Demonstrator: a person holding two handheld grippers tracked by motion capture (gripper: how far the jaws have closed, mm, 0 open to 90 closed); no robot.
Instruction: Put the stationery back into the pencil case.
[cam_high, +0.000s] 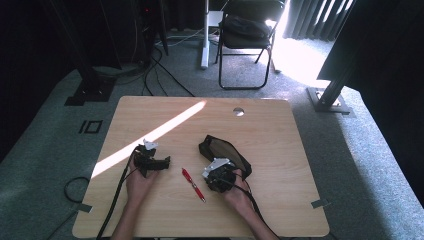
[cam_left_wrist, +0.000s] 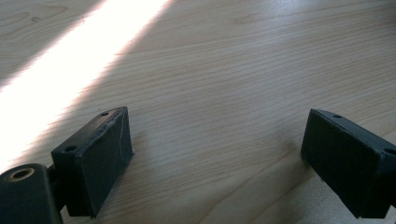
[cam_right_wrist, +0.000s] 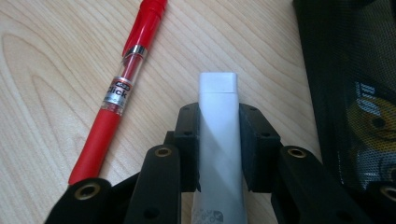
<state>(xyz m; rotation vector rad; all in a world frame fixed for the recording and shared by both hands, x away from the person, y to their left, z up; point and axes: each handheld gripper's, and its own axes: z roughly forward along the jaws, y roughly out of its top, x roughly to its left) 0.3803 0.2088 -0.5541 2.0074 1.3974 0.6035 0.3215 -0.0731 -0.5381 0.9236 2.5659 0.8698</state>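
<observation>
High view: a person's two forearms come in from the bottom edge over a pale wooden tabletop (cam_high: 280, 150). The left claw (cam_high: 165, 161) rests on the wood beside a slanting bar of sunlight. The right claw (cam_high: 212, 181) sits at the near corner of a black mesh pouch (cam_high: 222, 149), and a red pen (cam_high: 193, 184) lies on the wood between the two hands, just left of the right one.

Left gripper view: the left claw (cam_left_wrist: 217, 149) is spread wide, its two black pads well apart with bare wood grain between them and the sunlit stripe running off to the upper left.

Right gripper view: the right claw (cam_right_wrist: 219, 128) is pinching a white rectangular eraser (cam_right_wrist: 218, 140); both pads press flat against its long sides and its end sticks out past them, low over the tabletop. The red pen (cam_right_wrist: 116, 93) lies just to its left, apart from it, and the black mesh pouch (cam_right_wrist: 359, 93) is close on its right.
</observation>
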